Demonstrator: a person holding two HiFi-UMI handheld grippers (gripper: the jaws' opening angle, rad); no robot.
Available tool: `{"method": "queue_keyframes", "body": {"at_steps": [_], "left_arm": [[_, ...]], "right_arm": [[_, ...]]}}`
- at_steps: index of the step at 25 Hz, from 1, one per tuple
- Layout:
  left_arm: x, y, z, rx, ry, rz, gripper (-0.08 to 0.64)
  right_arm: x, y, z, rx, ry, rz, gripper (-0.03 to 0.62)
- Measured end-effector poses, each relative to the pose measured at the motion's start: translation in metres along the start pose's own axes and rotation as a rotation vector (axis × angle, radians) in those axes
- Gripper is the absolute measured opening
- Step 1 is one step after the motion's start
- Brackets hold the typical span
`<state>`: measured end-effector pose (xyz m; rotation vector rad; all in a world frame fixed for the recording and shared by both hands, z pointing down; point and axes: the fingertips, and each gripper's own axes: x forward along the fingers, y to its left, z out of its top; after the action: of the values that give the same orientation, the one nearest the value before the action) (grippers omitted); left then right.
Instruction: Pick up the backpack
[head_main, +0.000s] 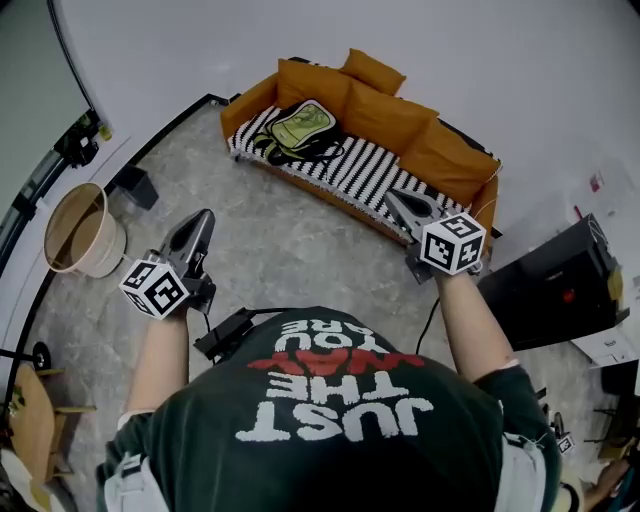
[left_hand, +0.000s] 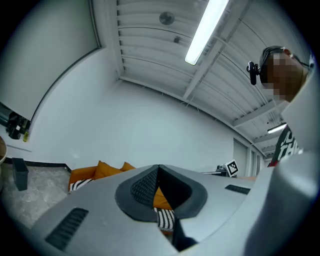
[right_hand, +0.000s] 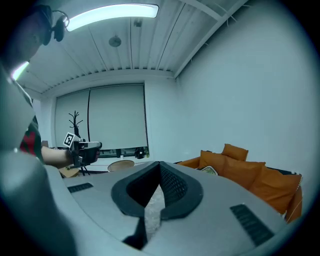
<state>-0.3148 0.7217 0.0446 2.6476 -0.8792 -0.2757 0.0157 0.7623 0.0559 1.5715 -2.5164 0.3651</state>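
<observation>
A green and yellow backpack (head_main: 300, 128) lies on the left end of an orange sofa (head_main: 420, 135), on its black-and-white striped cover. I stand a few steps away on the stone floor. My left gripper (head_main: 200, 217) points at the floor in front of the sofa, jaws shut and empty. My right gripper (head_main: 392, 197) reaches toward the sofa's right half, also shut with nothing held. In the left gripper view the closed tips (left_hand: 159, 169) frame a strip of sofa (left_hand: 95, 172). The right gripper view shows its closed tips (right_hand: 160, 165) and a sliver of backpack (right_hand: 210, 170) among cushions.
A round woven bin (head_main: 80, 232) stands at the left by a small dark box (head_main: 135, 185). A black cabinet (head_main: 560, 290) sits right of the sofa. A black device with a cable (head_main: 225, 335) lies at my feet. A wooden chair (head_main: 30, 420) is lower left.
</observation>
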Motion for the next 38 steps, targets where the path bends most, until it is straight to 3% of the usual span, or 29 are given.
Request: {"method": "queue_keyframes", "body": {"at_steps": [7,15,21,25,30,38], "left_arm": [[0.025,-0.001,-0.008,-0.002,0.025,-0.008,0.011],[0.063,0.04,-0.015,-0.024,0.028,-0.024,0.011],[0.119,0.115,-0.015,-0.06,0.034,-0.06,0.011],[0.19,0.175,-0.002,-0.093,0.042,-0.101,0.011],[0.268,0.252,0.02,-0.08,0.083,-0.153,0.011],[0.356,0.332,0.033,-0.102,0.122,-0.149,0.011]], "right_arm": [[0.009,-0.016,0.006,0.011,-0.008,0.016,0.031],[0.042,-0.039,0.004,0.022,0.017,0.011,0.031],[0.112,-0.076,0.01,0.037,0.037,-0.029,0.031],[0.169,-0.117,0.037,0.023,0.051,-0.064,0.031],[0.254,-0.162,0.074,0.047,0.022,-0.069,0.031],[0.344,-0.232,0.084,0.093,0.041,-0.067,0.032]]}}
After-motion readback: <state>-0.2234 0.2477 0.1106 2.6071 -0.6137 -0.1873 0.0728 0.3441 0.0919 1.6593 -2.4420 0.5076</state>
